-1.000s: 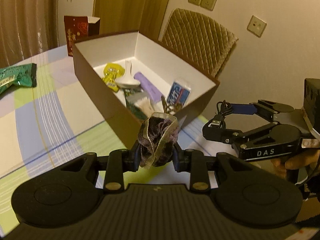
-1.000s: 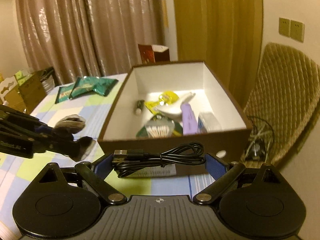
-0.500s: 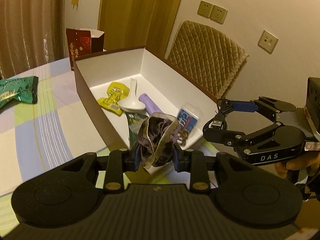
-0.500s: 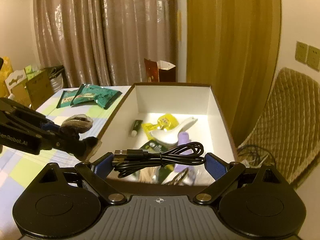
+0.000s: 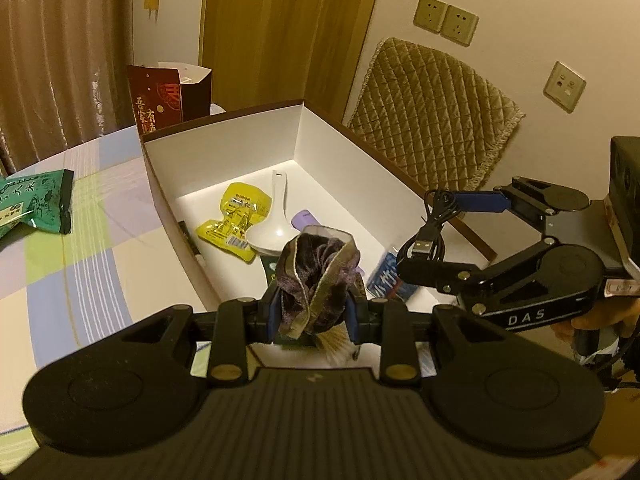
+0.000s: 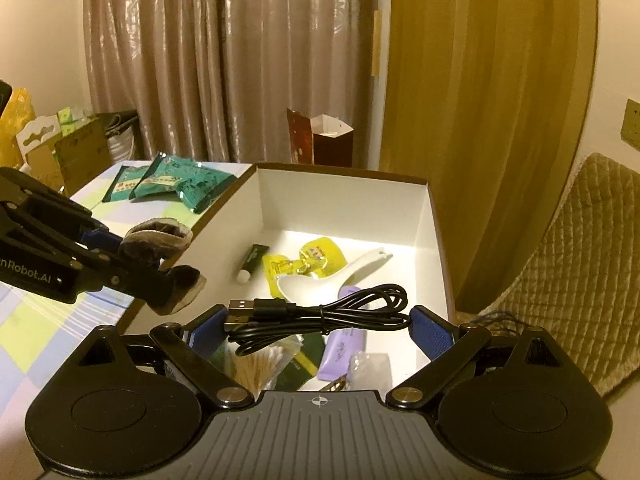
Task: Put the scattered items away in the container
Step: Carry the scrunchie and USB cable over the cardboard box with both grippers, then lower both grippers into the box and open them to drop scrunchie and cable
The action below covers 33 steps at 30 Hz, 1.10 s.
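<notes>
Both loads are up over the box (image 5: 224, 128) right now, so this is the drop-off step: carry done, release not yet done. The left gripper (image 5: 312, 312) is clamped narrow on a dark velvety scrunchie (image 5: 316, 276), squeezed between the blue pads and poking up above them. The right gripper (image 6: 316, 320) has its jaws set fairly wide, closed on a coiled black USB cable (image 6: 320, 314) that spans pad to pad, with the plug end sticking out on the left.

Where stuff is: in the left wrist view the scrunchie hangs above the near end of the box, over the clutter that's already in there (a white spoon (image 5: 268, 228), a yellow sachet (image 5: 236, 216), a purple packet (image 6: 346, 340), cotton swabs, a small tube). The cable sits over the near edge too, as far as I can tell from the right wrist view.

Next move, I'd guess: just open up and let both things fall. Nothing fragile, so no need to go low. The cable could snag on a pad, so a clean wide opening helps.

Pose: both grippers tilt down at the box, side by side, the right one's fingers near the left's load but not touching. Green snack bags (image 6: 176, 180) are still out on the worktop (image 5: 80, 240), so there's more tidying left.
</notes>
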Each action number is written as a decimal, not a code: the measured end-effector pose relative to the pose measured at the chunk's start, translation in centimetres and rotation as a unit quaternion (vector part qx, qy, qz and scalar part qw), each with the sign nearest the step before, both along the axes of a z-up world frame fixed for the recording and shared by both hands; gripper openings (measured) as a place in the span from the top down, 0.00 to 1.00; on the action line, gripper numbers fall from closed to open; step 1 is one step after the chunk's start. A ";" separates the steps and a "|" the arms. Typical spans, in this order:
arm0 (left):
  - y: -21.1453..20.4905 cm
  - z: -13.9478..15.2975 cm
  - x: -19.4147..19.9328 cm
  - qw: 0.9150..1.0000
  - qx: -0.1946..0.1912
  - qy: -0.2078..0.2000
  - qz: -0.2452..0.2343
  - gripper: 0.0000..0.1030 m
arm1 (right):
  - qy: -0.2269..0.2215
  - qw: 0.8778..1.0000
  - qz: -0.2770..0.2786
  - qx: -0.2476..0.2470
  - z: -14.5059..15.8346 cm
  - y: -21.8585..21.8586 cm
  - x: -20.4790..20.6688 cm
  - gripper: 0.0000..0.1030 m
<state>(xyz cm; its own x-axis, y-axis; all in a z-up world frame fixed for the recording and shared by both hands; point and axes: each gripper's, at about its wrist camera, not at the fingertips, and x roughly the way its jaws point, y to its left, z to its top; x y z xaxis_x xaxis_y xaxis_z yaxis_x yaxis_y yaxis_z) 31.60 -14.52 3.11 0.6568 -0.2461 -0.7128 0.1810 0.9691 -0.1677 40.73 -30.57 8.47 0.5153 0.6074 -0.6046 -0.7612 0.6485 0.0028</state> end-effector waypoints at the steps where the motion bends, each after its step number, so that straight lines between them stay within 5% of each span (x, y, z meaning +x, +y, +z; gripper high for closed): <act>1: -0.1 -0.1 0.5 1.000 0.003 0.001 0.001 0.75 | 0.001 1.000 0.001 -0.001 -0.1 0.1 0.4 0.09; 17: 0.6 -1.6 7.0 0.999 0.031 0.021 0.027 0.75 | -0.026 0.998 0.048 -0.038 -1.0 3.1 6.4 0.09; 33: 1.3 -3.0 14.2 0.997 0.060 0.039 0.031 0.75 | 0.000 0.995 0.079 -0.068 -3.0 7.5 12.2 0.09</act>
